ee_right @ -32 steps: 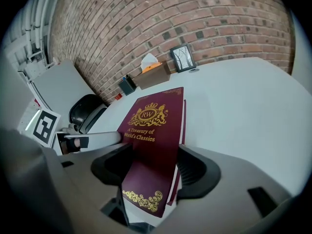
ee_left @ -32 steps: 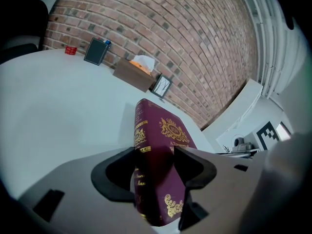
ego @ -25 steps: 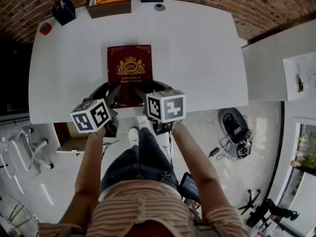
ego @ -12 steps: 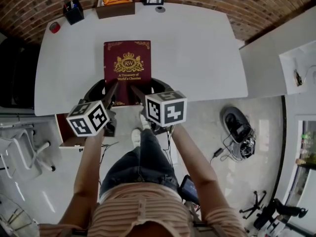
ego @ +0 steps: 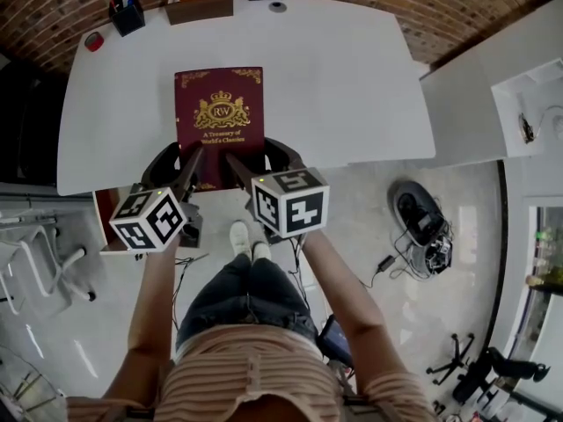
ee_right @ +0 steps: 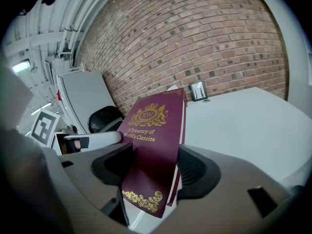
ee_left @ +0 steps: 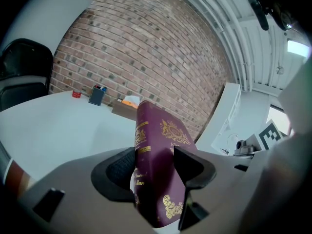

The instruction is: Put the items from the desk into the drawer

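Head view: maroon gold-crested hardback book (ego: pixel 220 117) lies at the white desk (ego: pixel 352 77) front edge. 
L gripper view: left gripper (ee_left: pixel 153 165) is clamped on its spine-side corner. 
R gripper view: right gripper (ee_right: pixel 148 172) is clamped on the other corner. 
We'd lift both evenly, w/o twisting.

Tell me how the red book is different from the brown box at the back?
The book is dark red with gold print; the brown box is plain, with something orange inside. The book is at the desk's near edge, clamped in the jaws of the left gripper and right gripper; the brown box stands untouched at the far edge. Both are rectangular.
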Motion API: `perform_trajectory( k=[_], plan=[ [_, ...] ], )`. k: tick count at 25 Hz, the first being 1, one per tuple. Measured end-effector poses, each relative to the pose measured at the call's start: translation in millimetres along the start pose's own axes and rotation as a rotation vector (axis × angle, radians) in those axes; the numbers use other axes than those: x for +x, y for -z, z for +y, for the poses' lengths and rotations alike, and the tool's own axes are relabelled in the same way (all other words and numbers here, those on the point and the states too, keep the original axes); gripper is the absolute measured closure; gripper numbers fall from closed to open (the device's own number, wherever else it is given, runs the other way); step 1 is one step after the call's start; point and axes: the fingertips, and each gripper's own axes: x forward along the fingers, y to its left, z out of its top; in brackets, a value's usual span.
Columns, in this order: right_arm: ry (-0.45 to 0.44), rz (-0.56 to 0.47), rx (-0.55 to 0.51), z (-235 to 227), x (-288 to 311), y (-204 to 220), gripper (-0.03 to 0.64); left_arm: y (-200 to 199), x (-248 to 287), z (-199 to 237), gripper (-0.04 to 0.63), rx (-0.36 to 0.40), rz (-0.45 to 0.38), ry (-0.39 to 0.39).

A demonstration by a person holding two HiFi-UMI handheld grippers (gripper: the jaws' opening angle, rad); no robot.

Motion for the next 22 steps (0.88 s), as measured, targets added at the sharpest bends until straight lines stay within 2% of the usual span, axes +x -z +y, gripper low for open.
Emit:
perform_trajectory(
  k=[14,22],
  plan=[
    [-0.082,-0.035,-0.062,31.9,-77.4,34.7,0.325,32.1,-78.7,-54.5,0.350,0.030,-0.088,-0.071],
    [-0.146,-0.048,-0.086,81.7,-101.1,68.2,0.325,52.0,-144.2,-53.8,0.350,0.041,-0.111,-0.119]
  ],
)
